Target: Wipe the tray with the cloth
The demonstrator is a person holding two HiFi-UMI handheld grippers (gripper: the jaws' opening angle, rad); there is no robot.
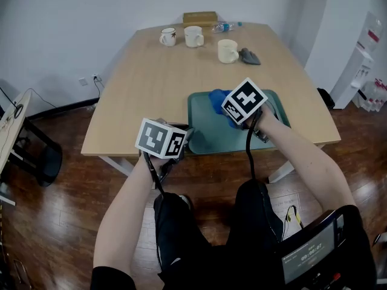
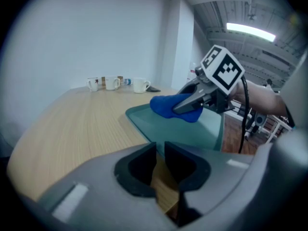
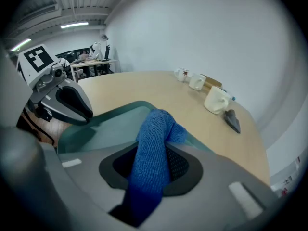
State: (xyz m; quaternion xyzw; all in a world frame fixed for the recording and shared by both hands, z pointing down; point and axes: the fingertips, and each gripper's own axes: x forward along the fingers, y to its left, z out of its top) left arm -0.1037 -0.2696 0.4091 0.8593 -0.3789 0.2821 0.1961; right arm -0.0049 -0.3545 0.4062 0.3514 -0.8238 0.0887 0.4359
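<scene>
One tray (image 1: 208,136) corner at the table's (image 1: 139,89) near edge is pinched by the left gripper (image 2: 160,149); the cloth (image 3: 156,124) is clamped by the right gripper (image 3: 157,148)

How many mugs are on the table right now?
3. A patterned mug at the far edge, a white mug beside it, a cream mug nearer the tray. None seem hidden.

Teal rectangular tray (image 1: 207,133), shallow raised rim, lies flat at the near edge of the wooden table (image 1: 139,83), inside bare apart from the cloth. Blue knitted cloth (image 3: 155,129), bunched into a thick roll, is pinched between the right gripper (image 3: 153,167) jaws. Its free end sticks out ahead and rests on the tray floor toward the far side.
</scene>
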